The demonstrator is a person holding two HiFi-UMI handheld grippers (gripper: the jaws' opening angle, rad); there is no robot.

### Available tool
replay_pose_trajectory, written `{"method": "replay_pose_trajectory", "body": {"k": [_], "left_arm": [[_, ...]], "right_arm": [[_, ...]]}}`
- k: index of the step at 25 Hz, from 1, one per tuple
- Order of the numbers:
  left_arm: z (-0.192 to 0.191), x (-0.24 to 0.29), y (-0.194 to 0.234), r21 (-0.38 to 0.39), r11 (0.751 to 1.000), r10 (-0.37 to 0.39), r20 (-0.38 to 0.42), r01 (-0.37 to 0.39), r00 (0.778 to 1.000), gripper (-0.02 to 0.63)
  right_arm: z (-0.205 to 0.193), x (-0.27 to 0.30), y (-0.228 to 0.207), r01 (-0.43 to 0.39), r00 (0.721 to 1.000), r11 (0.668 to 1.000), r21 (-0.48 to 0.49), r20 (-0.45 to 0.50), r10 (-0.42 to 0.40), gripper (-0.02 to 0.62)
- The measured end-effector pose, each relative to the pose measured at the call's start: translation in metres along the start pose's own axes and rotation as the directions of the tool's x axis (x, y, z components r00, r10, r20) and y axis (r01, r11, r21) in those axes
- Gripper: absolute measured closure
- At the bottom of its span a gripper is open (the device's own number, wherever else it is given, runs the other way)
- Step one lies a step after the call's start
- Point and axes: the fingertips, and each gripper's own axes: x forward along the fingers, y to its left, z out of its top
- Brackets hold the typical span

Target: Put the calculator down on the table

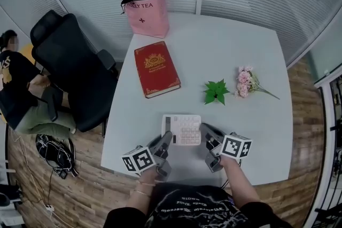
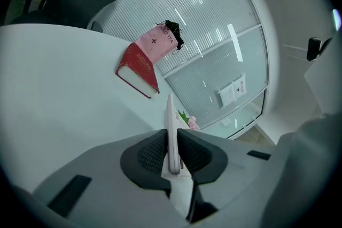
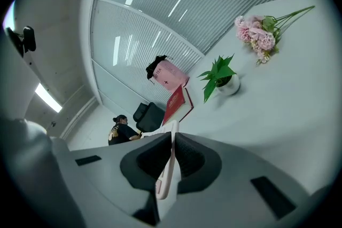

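Note:
A white calculator point(image 1: 183, 129) with pale keys hangs over the near part of the white table point(image 1: 235, 45), gripped from both sides. My left gripper point(image 1: 166, 141) is shut on its left edge. My right gripper point(image 1: 205, 133) is shut on its right edge. In the left gripper view the calculator point(image 2: 171, 131) shows edge-on between the black pads point(image 2: 152, 153). The right gripper view also has the calculator point(image 3: 166, 163) clamped edge-on between the pads point(image 3: 191, 158). Whether it touches the tabletop I cannot tell.
A red book point(image 1: 156, 68) lies at the table's left. A pink bag point(image 1: 148, 12) stands at the far left corner. A small green plant point(image 1: 216, 91) and pink flowers point(image 1: 247, 82) sit to the right. A black office chair point(image 1: 72, 69) and a seated person point(image 1: 18, 88) are left of the table.

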Motion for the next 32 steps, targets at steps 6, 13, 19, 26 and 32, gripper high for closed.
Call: {"method": "replay_pose_trajectory", "body": {"k": [6,13,19,26,32], "left_arm": [[0.005,0.027,0.012,-0.047,0.999,0.021,-0.029,-0.022,0.999,0.529],[0.012,0.052,0.034,-0.059,0.997,0.055,-0.051,-0.058,0.997,0.529],[0.019,0.068,0.050,-0.084,0.993,0.072,-0.063,-0.077,0.995,0.529],[0.025,0.080,0.063,-0.096,0.992,0.078,-0.068,-0.085,0.995,0.529],[0.025,0.083,0.068,-0.096,0.988,0.110,-0.079,-0.118,0.991,0.528]], "right_arm": [[0.012,0.022,-0.022,0.008,1.000,0.999,0.050,-0.010,-0.007,0.568],[0.018,0.047,-0.049,0.023,1.000,0.995,0.101,-0.011,-0.022,0.568],[0.023,0.062,-0.062,0.024,1.000,0.984,0.179,0.015,-0.027,0.565],[0.026,0.072,-0.071,0.053,0.998,0.980,0.193,0.014,-0.057,0.561],[0.026,0.077,-0.073,0.100,0.995,0.976,0.193,-0.022,-0.098,0.554]]}}
